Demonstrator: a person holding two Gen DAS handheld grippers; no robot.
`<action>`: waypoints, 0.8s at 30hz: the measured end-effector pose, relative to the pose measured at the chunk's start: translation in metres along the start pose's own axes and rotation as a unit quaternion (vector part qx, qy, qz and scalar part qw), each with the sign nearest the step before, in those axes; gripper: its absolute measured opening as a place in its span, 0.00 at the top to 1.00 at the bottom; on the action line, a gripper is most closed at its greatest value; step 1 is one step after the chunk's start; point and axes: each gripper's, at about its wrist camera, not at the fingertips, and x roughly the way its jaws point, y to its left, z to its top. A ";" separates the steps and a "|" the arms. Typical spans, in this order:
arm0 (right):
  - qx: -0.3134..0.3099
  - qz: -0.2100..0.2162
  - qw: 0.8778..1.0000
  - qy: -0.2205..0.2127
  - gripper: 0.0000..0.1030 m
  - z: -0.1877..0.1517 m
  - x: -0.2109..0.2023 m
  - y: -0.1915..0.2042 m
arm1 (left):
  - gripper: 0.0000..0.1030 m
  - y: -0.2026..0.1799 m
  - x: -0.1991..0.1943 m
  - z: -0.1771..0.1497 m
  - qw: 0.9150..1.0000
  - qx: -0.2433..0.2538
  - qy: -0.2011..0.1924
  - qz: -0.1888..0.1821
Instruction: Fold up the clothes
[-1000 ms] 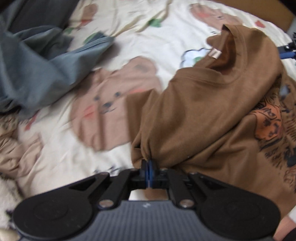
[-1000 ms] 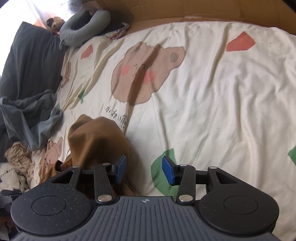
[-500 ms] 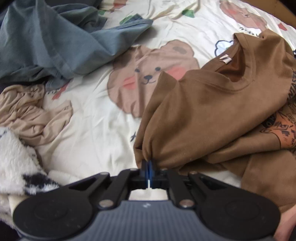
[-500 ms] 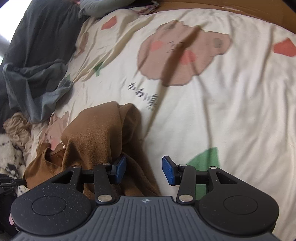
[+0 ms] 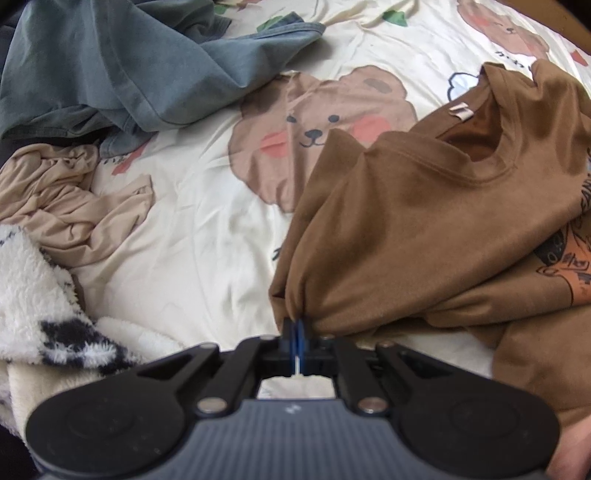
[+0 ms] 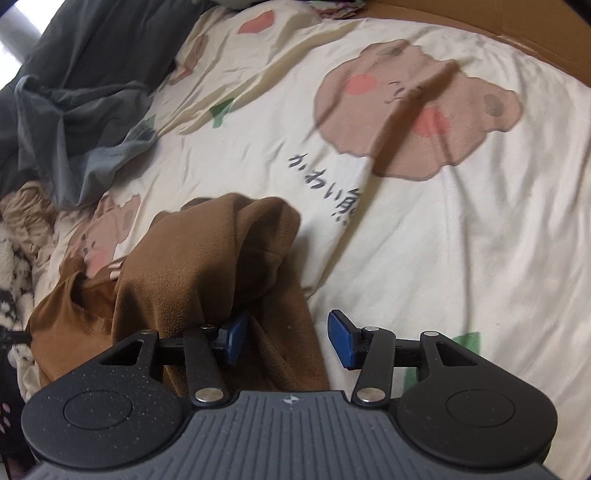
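Note:
A brown T-shirt point(image 5: 417, 236) with an orange and black print lies bunched on a cream bear-print bedsheet point(image 5: 207, 243). Its collar and label face up. My left gripper point(image 5: 295, 328) is shut on a pinch of the shirt's near left edge. In the right wrist view the same brown T-shirt point(image 6: 207, 273) is heaped at the lower left. My right gripper point(image 6: 284, 336) is open, its left finger against the brown cloth and its right finger over bare bedsheet point(image 6: 461, 236).
A blue-grey garment point(image 5: 122, 66) lies crumpled at the far left, a beige garment point(image 5: 70, 203) nearer, and a white fluffy blanket with black marks point(image 5: 33, 291) at the near left. A dark grey pillow point(image 6: 85, 48) and a brown headboard point(image 6: 517, 18) lie beyond.
My left gripper has drawn back toward the near left with the shirt edge still pinched. My right gripper has moved closer over the shirt, and stays open.

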 end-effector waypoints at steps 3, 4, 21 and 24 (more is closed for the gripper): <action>-0.022 0.000 1.000 0.000 0.91 -0.002 0.001 0.006 | 0.99 0.000 -0.001 0.002 1.000 -0.003 -0.005 0.000; -0.022 -0.001 1.000 -0.004 0.94 -0.003 -0.003 0.006 | 0.99 0.000 -0.001 0.003 1.000 -0.005 -0.007 0.000; 0.090 -0.093 0.988 -0.088 0.96 -0.020 -0.117 -0.057 | 0.99 -0.007 -0.010 0.034 0.998 -0.004 -0.061 -0.008; 0.108 -0.117 0.981 -0.110 0.96 -0.023 -0.138 -0.068 | 0.99 -0.011 -0.014 0.045 0.997 0.001 -0.078 -0.012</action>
